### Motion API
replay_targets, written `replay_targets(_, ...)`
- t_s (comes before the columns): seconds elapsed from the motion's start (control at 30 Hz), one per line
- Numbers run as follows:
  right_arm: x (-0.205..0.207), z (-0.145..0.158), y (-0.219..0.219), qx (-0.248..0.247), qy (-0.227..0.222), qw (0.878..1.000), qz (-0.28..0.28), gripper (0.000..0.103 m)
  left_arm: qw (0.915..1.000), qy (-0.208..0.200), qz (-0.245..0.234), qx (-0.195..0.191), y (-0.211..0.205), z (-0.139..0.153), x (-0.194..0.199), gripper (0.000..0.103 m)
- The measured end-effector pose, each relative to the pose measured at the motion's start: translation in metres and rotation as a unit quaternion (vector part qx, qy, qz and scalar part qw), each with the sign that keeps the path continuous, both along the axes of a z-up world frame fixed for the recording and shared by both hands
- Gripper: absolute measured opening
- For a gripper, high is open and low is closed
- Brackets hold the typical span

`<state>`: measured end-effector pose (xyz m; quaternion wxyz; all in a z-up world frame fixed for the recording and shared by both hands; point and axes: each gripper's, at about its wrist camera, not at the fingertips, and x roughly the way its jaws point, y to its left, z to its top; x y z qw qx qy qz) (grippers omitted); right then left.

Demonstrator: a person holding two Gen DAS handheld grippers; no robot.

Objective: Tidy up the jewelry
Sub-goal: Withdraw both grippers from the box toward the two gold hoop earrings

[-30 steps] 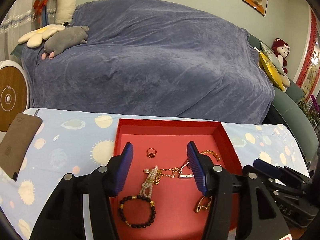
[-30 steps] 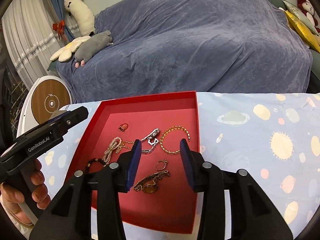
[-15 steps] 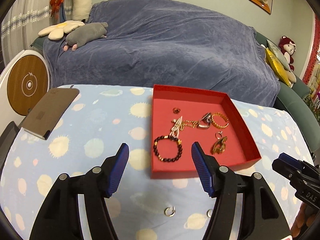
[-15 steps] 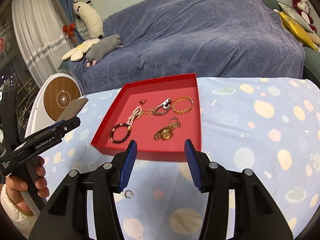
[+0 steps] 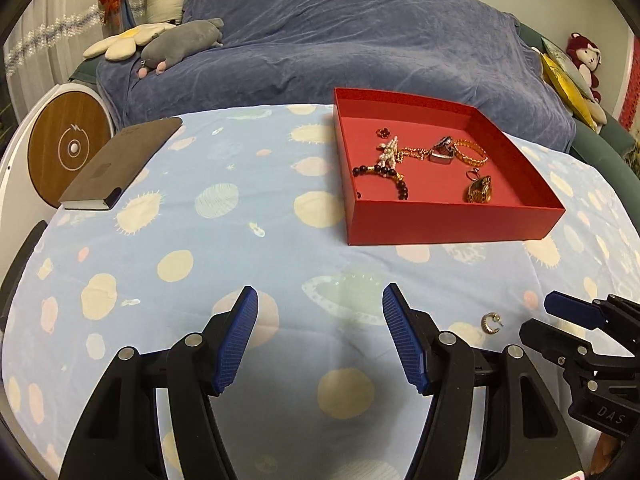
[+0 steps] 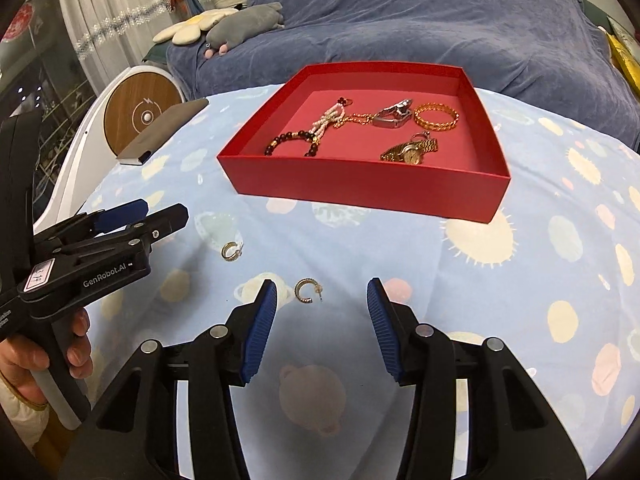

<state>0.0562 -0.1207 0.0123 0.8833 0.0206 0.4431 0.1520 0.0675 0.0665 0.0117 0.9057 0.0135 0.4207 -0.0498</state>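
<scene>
With both grippers angled down at the table, the left wrist view shows the left gripper [image 5: 320, 340] with its blue fingers [image 5: 236, 344] spread wide and nothing between them, only the planet-print cloth [image 5: 224, 240] beneath. Its jaws have just been opening. One small gold hoop earring [image 5: 490, 323] lies off to the right of those fingers, close to the tip of the right gripper [image 5: 560, 312], while the red tray [image 5: 452, 224] sits well beyond with bracelets, a watch and chains already inside. Over to the right wrist view: the right gripper [image 6: 322, 320] also has its fingers spread and empty, its jaws too having just opened, and a second hoop earring [image 6: 307, 290] lies on the cloth just ahead, nearer the left finger than the right. The first earring [image 6: 231, 250] rests further left, by the left gripper [image 6: 160, 216]. The sensible play looks like centring each earring between the fingers, coming down low and pinching across the hoop, since such a thin piece could slip or snag the soft cloth. A brown notebook [image 5: 120, 164] lies on the far corner of the table; behind it a sofa draped in a blue throw [image 6: 400, 20], plush toys and curtains.
</scene>
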Motion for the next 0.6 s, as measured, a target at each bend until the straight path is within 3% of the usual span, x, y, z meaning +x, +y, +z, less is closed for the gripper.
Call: replay_targets(0.6,0.006,-0.02,0.024,-0.021,0.016,0.999,0.024,0.044,0.9996,0.022,-0.017,0.006,-0.003,-0.016,-0.005,0.062)
